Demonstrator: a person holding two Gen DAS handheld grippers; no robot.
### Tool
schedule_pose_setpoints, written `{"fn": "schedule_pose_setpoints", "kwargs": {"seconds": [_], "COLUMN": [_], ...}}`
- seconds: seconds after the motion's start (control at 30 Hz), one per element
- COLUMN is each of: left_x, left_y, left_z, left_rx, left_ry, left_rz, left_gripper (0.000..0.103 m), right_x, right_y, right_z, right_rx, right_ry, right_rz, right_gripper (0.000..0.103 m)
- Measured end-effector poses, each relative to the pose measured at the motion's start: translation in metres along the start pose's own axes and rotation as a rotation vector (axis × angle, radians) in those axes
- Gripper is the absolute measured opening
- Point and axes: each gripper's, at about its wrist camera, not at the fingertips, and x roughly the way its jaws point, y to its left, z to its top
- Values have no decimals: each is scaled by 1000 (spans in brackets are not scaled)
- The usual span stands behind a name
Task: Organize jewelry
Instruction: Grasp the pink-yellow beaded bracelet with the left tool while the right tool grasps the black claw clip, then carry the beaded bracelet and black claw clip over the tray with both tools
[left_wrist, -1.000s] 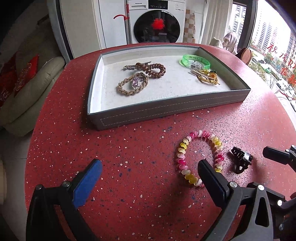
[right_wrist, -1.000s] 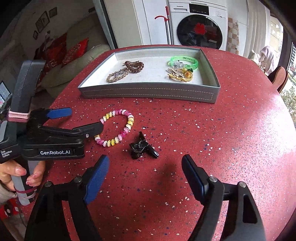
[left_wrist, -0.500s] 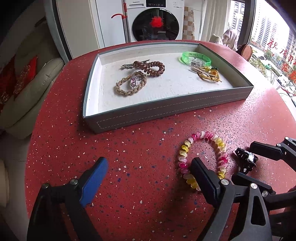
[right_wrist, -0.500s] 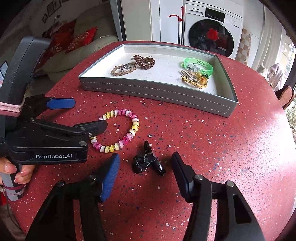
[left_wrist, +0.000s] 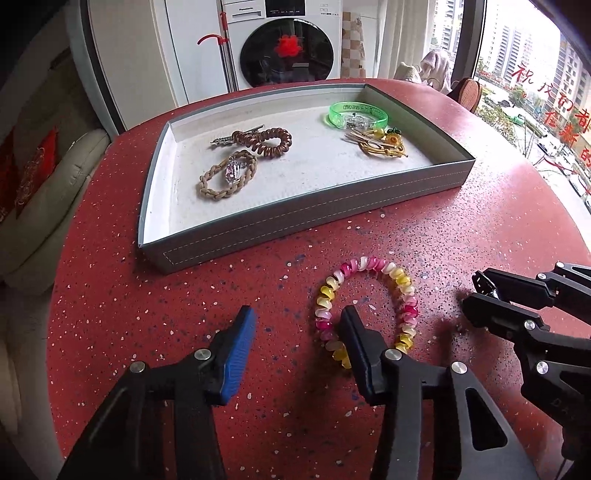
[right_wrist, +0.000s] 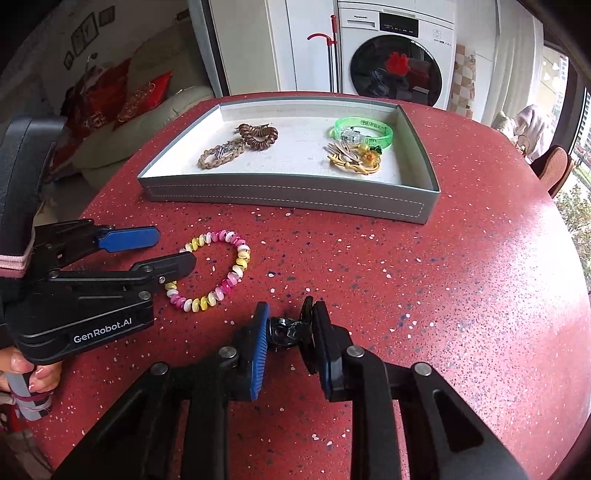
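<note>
A pink, yellow and white beaded bracelet (left_wrist: 369, 266) (right_wrist: 236, 266) lies flat on the red speckled table. My left gripper (left_wrist: 297, 328) (right_wrist: 166, 249) straddles its near-left side, one finger inside the ring and the blue pad outside. Its jaws are closing, and the blue pad stands off the beads. A small black hair clip (right_wrist: 286, 332) sits between the pads of my right gripper (right_wrist: 288, 328) (left_wrist: 476, 293). Those jaws are closing too, and both pads touch the clip. In the left wrist view the clip is almost hidden by the fingers.
A grey tray (left_wrist: 295, 225) (right_wrist: 288, 194) stands behind the bracelet. It holds a brown spiral hair tie (left_wrist: 266, 140), a braided beige bracelet (left_wrist: 221, 181), a green bangle (left_wrist: 358, 112) and a yellow cord piece (left_wrist: 380, 146). A hand (right_wrist: 33, 373) holds the left gripper.
Both pairs of jaws have narrowed. The right gripper's pads closed in on the black clip. The left gripper's right finger moved inside the bracelet's ring.
</note>
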Motion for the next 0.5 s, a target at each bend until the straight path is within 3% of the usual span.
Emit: {"fn": "schedule_pose_setpoints", "kwargs": {"seconds": [0.17,0.23,0.5], "left_x": [-2,-3,-11], "left_y": [-2,-4,-4], "left_z": [-1,-1,-3], "left_rx": [10,22,18], "left_ry": [6,6,-15], "left_rz": [-43,-48,-112], "left_gripper": [48,29,28], "right_x": [-6,-7,-10], "right_y": [-2,-3,-8], "right_z": [0,0,-2], "right_rx": [24,38,93], "right_ry": [-7,-6,-6], "right_rz": [11,15,28], "right_gripper": [25,25,25]}}
